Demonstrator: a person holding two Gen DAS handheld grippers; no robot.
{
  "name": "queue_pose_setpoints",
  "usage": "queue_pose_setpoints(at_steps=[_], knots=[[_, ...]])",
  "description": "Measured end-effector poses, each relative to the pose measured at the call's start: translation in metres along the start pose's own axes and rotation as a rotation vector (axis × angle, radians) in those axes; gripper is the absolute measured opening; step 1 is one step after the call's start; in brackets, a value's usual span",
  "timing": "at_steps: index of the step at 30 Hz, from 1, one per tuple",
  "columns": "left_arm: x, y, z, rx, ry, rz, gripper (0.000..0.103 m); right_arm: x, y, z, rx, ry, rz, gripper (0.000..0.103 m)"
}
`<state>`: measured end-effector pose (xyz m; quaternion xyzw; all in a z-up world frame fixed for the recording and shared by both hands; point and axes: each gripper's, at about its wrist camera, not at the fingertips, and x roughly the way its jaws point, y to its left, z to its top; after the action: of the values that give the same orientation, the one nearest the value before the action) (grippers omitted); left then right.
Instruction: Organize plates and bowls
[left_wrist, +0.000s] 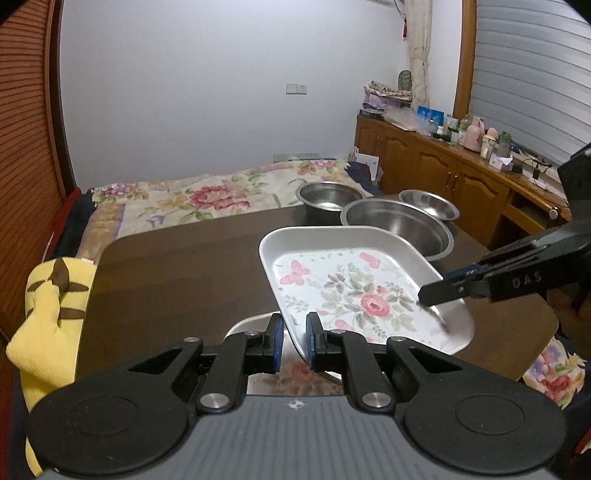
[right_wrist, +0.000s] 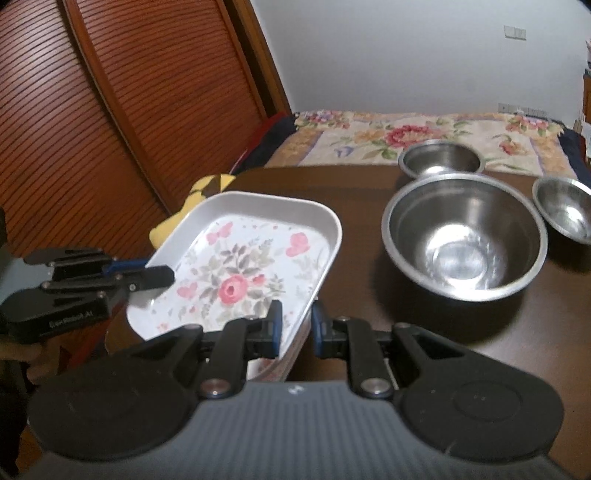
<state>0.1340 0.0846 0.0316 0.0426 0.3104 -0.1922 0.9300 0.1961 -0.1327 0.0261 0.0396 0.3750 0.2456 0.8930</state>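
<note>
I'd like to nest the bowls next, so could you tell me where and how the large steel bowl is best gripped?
Grip the large steel bowl by its thin rolled rim, on the near arc facing the grippers, one finger inside and one outside. It stands upright and open on the table, its wall too wide to span. The two smaller steel bowls crowd its far and right sides, so come from above and in front.

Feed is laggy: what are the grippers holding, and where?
Both hold the floral tray by its rim: left gripper and right gripper on opposite edges.

Floral rectangular tray (right_wrist: 255, 258) tilted, lifted above table; three empty steel bowls (right_wrist: 465, 236) upright at two o'clock.
</note>
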Motion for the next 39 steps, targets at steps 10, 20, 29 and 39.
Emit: queue_pose_setpoints(at_steps=[10, 20, 29, 39], knots=[[0.008, 0.006, -0.030, -0.011, 0.043, 0.036, 0.014, 0.022, -0.001, -0.022, 0.051, 0.030, 0.043, 0.019], [0.013, 0.011, -0.042, -0.047, 0.056, 0.042, 0.014, 0.022, 0.001, -0.031, 0.067, -0.030, 0.056, 0.019], [0.016, 0.011, -0.045, -0.071, 0.060, 0.050, 0.014, 0.027, 0.008, -0.048, 0.065, -0.109, 0.031, 0.019], [0.021, 0.009, -0.047, -0.063, 0.059, 0.078, 0.014, 0.028, 0.013, -0.053, 0.066, -0.153, 0.013, 0.019]])
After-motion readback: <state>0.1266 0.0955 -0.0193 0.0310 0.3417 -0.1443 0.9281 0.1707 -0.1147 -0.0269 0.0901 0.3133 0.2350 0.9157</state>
